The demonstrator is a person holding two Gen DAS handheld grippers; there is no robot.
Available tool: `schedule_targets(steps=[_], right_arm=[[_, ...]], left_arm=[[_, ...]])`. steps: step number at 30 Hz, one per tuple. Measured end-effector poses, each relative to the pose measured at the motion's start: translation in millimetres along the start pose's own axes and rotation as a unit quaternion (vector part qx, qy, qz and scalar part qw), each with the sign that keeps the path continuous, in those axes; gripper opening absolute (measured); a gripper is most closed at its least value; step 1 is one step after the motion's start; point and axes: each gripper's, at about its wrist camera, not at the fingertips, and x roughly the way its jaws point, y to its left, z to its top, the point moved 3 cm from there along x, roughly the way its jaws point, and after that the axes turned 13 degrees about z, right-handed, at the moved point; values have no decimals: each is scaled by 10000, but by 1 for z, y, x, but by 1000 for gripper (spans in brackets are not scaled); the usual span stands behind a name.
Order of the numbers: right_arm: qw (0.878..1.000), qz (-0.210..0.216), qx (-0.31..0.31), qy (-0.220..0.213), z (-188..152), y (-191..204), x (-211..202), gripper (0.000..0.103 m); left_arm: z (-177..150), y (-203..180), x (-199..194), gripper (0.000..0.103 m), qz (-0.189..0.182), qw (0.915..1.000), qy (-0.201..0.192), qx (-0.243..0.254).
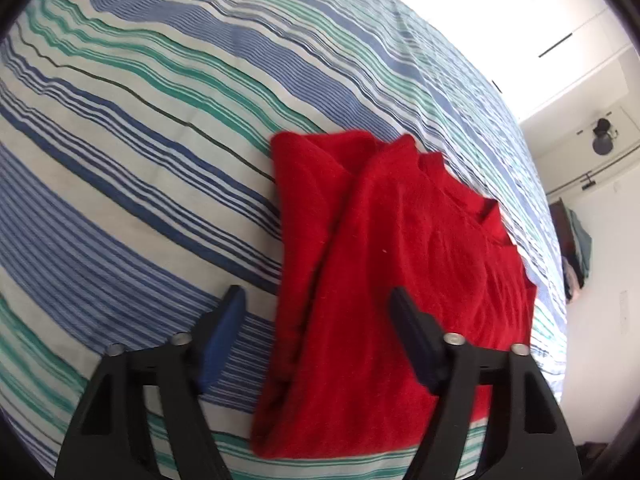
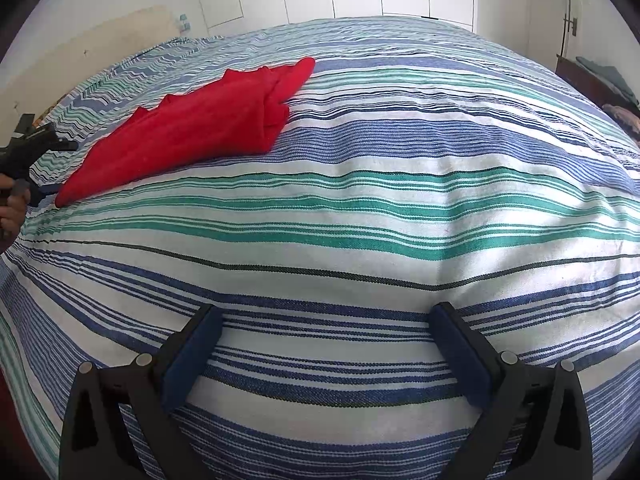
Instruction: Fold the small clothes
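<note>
Red garment (image 1: 384, 264) lies folded on the striped bedspread (image 2: 360, 208) — folding apparently done; left gripper (image 1: 318, 300) and right gripper (image 2: 326, 316) both parted, empty.

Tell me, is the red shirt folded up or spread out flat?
Folded. The red shirt lies on the striped bedspread as a narrow bundle with layers stacked over each other.

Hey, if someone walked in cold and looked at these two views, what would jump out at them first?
The bright red folded garment stands out, lying on the blue, green and white striped bedspread. In the left wrist view it fills the lower middle, partly between the fingers of the left gripper, which do not pinch it. The right gripper is open over bare stripes, with the garment far off at upper left.
</note>
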Motion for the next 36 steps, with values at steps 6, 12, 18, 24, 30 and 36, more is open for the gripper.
schedule_targets(steps=[6,12,18,24,30,36], right_arm=[[9999,-84,-58,44,2,1,3,103],[9999,-74,-49,48,3,0,2,103],[10000,-65,-45,55,3,-1,3,103],[10000,-57,-39,60,3,-1,2,103],[10000,-4,-16,72,4,-2,3,103],[9996,131,122,229,8,-4,-3,103]], left_arm=[[0,-34,-37,6,133,9986,-225,467],[-14,-163,-104,6,-347,9843,-810,1529],[-76,-304,-48,8,-249,9633,-661,2588],[-149,-341,14,52,922,9391,-371,3291],[-151,-243,-82,99,21,9594,-1096,2598],[-127,-87,-62,95,1432,9648,-1290,1788]])
